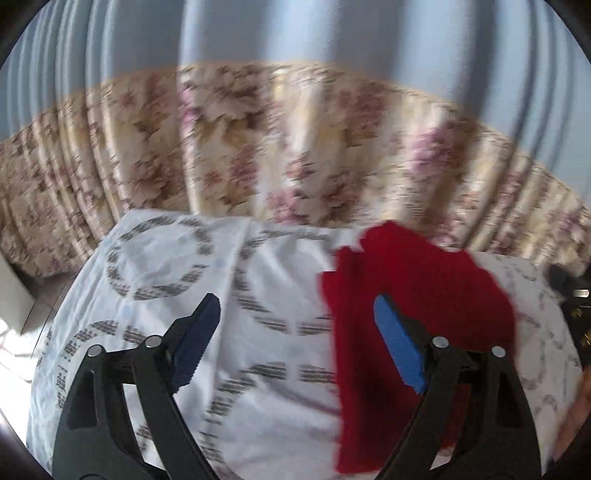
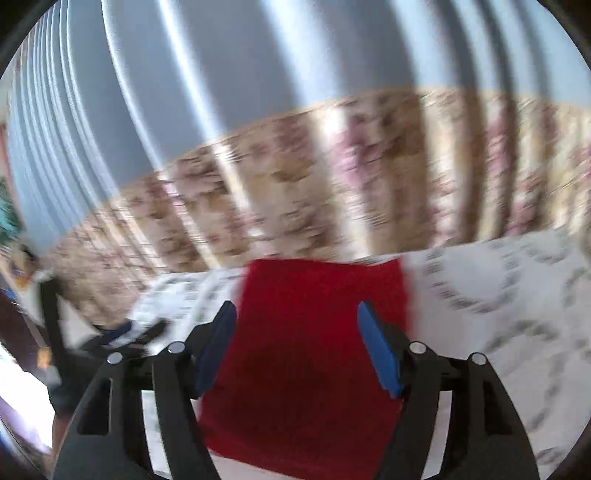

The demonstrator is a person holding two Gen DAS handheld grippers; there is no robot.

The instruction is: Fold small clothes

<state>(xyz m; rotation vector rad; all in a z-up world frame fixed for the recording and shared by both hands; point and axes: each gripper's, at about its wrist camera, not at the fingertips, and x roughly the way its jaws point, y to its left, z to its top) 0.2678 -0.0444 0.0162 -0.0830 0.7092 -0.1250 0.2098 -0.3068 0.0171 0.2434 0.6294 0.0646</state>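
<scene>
While both views are blurred, the following items can be made out.

Item 1: a small red knitted garment (image 1: 413, 317), laid flat on a white bedsheet printed with grey dotted rings (image 1: 166, 258). In the left wrist view it is seen to the right of centre; in the right wrist view the garment (image 2: 310, 350) fills the middle, with the sheet (image 2: 498, 306) showing on both sides of it.

Item 2: the left gripper (image 1: 295, 343), black-armed with blue pads, is held spread wide above the sheet, nothing between its fingers (image 1: 195, 343). Its right-hand pad is seen in front of the red garment; contact cannot be judged.

Item 3: the right gripper (image 2: 299, 347), of the same make, is likewise held parted, its fingers (image 2: 380, 350) seen to either side of the garment's middle, grasping nothing.

Item 4: a pleated curtain, beige floral below (image 1: 295, 147) and plain grey-blue above (image 1: 295, 33), is hung behind the bed.

Item 5: dark objects, unidentifiable, are seen at the sheet's edge (image 2: 122, 332).
</scene>
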